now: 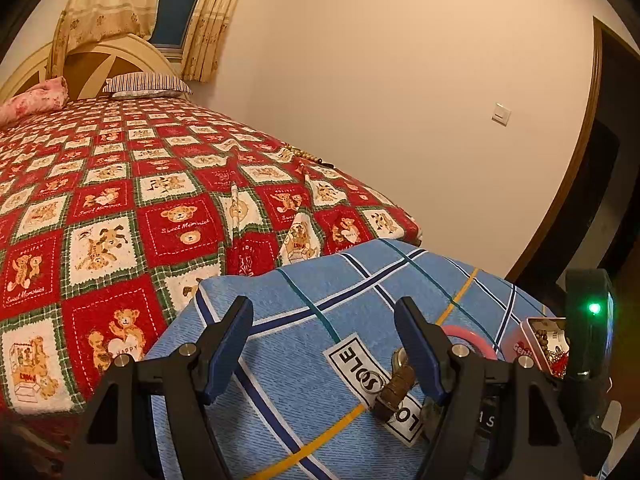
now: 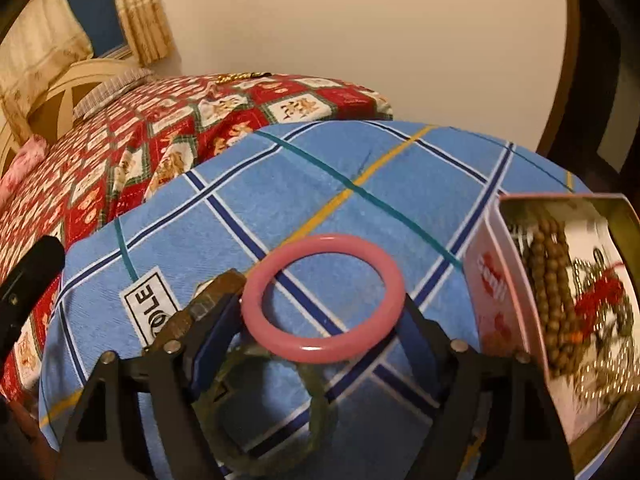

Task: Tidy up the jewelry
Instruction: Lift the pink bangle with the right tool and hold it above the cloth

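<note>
A pink bangle (image 2: 276,340) lies flat on the blue plaid cushion (image 2: 360,160). My right gripper (image 2: 320,308) stands open around it, one finger at each side. A dark green bangle (image 2: 316,412) rests just below, partly under the pink one. A brown watch strap (image 2: 208,300) lies left of the left finger. The pink tin (image 2: 492,292) at the right holds a wooden bead string (image 2: 548,280), a red tassel and a gold chain. My left gripper (image 1: 322,308) is open over bare cushion, the watch strap (image 1: 394,388) by its right finger and the pink bangle (image 1: 472,334) behind it.
The cushion sits on a bed with a red bear-patterned quilt (image 1: 120,200). A string of light beads (image 1: 304,156) lies near the quilt's far edge by the wall. A dark doorway (image 1: 600,160) is at the right. The right gripper's body (image 1: 592,320) stands beside the tin (image 1: 520,344).
</note>
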Available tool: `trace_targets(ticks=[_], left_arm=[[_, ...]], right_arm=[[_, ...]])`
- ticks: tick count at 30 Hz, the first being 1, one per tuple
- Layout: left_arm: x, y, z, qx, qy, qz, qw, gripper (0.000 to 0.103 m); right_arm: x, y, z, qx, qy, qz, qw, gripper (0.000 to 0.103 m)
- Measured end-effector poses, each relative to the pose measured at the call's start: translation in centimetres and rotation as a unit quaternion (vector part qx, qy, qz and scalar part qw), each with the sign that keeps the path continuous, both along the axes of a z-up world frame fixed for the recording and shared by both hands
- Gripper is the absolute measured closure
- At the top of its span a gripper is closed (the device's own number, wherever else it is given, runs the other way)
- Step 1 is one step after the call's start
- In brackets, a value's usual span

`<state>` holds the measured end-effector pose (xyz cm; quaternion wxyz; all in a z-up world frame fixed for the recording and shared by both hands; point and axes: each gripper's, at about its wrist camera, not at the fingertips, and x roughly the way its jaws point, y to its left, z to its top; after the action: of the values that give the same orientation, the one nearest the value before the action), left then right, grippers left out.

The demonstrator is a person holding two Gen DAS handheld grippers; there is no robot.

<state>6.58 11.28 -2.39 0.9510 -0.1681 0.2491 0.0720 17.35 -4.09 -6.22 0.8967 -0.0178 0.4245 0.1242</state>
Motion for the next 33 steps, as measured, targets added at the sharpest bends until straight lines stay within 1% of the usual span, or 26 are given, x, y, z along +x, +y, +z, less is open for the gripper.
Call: trace_targets(ticks=[1,3,4,5,6,7,9,14,16,18,19,20,21,22,23,25,26,28,31,33], left_arm=[[0.0,0.0,0.0,0.000,0.000,0.000,1.0000,0.030],[0.0,0.0,0.0,0.000,0.000,0.000,1.0000,0.030],[0.0,0.0,0.0,0.000,0.000,0.000,1.0000,0.030],[0.0,0.0,0.0,0.000,0.000,0.000,1.0000,0.030],[0.0,0.0,0.0,0.000,0.000,0.000,1.0000,0.030],[0.0,0.0,0.0,0.000,0.000,0.000,1.0000,0.030],[0.0,0.0,0.0,0.001,0.000,0.000,1.0000,0.030],[-0.1,0.0,0.0,0.002,-0.001,0.001,1.0000,0.030],[0.0,0.0,0.0,0.002,-0.001,0.000,1.0000,0.030],[0.0,0.0,0.0,0.002,-0.001,-0.001,1.0000,0.030],[-0.1,0.0,0.0,0.002,-0.001,-0.001,1.0000,0.030],[0.0,0.0,0.0,0.002,-0.001,-0.001,1.0000,0.030],[-0.1,0.0,0.0,0.001,-0.002,-0.001,1.0000,0.030],[-0.1,0.0,0.1,0.001,-0.002,-0.001,1.0000,0.030],[-0.1,0.0,0.1,0.001,-0.002,-0.001,1.0000,0.030],[-0.1,0.0,0.1,-0.001,-0.002,-0.001,1.0000,0.030],[0.0,0.0,0.1,-0.002,-0.002,-0.002,1.0000,0.030],[0.0,0.0,0.0,-0.006,-0.002,-0.004,1.0000,0.030],[0.0,0.0,0.1,-0.009,-0.001,-0.005,0.9999,0.030],[0.0,0.1,0.0,-0.012,-0.001,-0.006,0.9999,0.030]], right_arm=[[0.1,0.0,0.0,-0.001,0.000,0.002,1.000,0.022],[0.2,-0.2,0.0,-0.002,-0.002,-0.003,1.000,0.029],[0.3,-0.2,-0.1,-0.010,-0.003,-0.009,1.000,0.044],[0.3,-0.1,0.0,-0.026,-0.007,-0.015,1.000,0.065],[0.3,-0.3,0.1,-0.035,-0.010,-0.019,0.999,0.073],[0.3,-0.7,0.1,-0.027,-0.010,-0.019,0.999,0.081],[0.3,-1.5,0.2,-0.006,-0.007,-0.019,1.000,0.085],[-0.5,-3.0,0.3,0.046,-0.001,-0.017,0.999,0.088],[-0.9,-3.6,0.5,0.072,-0.007,-0.016,0.997,0.088],[-1.4,-4.2,1.1,0.089,-0.028,-0.028,0.995,0.085],[-1.5,-4.4,1.4,0.089,-0.032,-0.040,0.995,0.079],[-1.4,-4.4,1.5,0.091,-0.028,-0.045,0.994,0.066],[-1.1,-4.3,1.5,0.091,-0.018,-0.048,0.995,0.058],[-0.7,-3.8,1.4,0.086,-0.007,-0.050,0.995,0.044],[-0.5,-3.4,1.3,0.081,-0.004,-0.054,0.995,0.035],[-0.1,-2.6,1.0,0.060,-0.004,-0.067,0.996,0.032],[0.3,-2.2,0.8,0.042,0.000,-0.080,0.996,0.032],[1.0,-2.0,0.6,0.024,0.000,-0.101,0.995,0.032],[2.4,-2.6,0.7,0.025,0.007,-0.141,0.990,0.030],[3.4,-2.9,0.8,0.033,0.014,-0.158,0.987,0.023]])
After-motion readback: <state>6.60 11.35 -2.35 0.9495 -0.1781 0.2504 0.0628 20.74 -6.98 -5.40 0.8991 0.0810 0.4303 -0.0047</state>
